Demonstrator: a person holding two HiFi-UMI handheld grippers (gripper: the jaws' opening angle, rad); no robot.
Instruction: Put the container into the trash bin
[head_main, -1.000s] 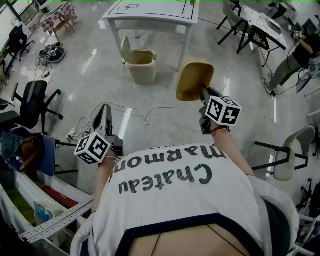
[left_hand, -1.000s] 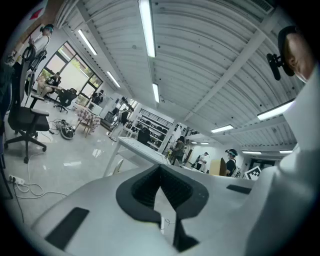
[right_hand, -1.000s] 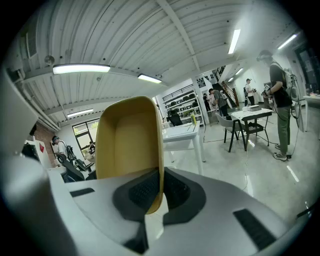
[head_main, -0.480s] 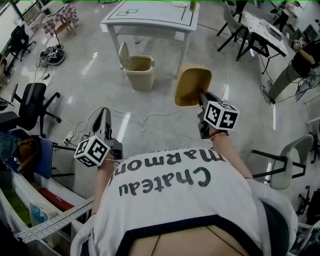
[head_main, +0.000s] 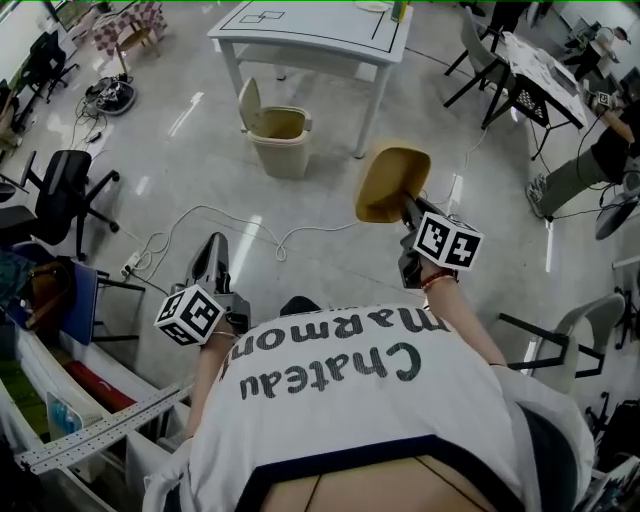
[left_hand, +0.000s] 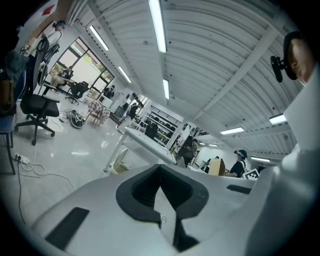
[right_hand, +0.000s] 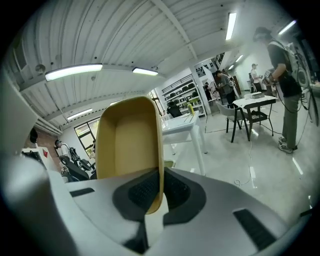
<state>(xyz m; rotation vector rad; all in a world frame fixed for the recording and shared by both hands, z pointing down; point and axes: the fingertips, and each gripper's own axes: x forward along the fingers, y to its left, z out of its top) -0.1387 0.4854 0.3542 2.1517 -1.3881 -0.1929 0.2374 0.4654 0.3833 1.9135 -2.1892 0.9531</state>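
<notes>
The right gripper (head_main: 405, 203) clamps one wall of the tan container (head_main: 390, 180), which is held aloft beyond the jaw tips. The left gripper (head_main: 212, 262) is closed on nothing. The trash bin (head_main: 277, 140) — lid up — stands well ahead, beside the white table (head_main: 300, 40).

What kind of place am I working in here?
Likely an open-plan lab or office workspace: a white table, a rolling office chair, and a trash bin beside the table.
</notes>
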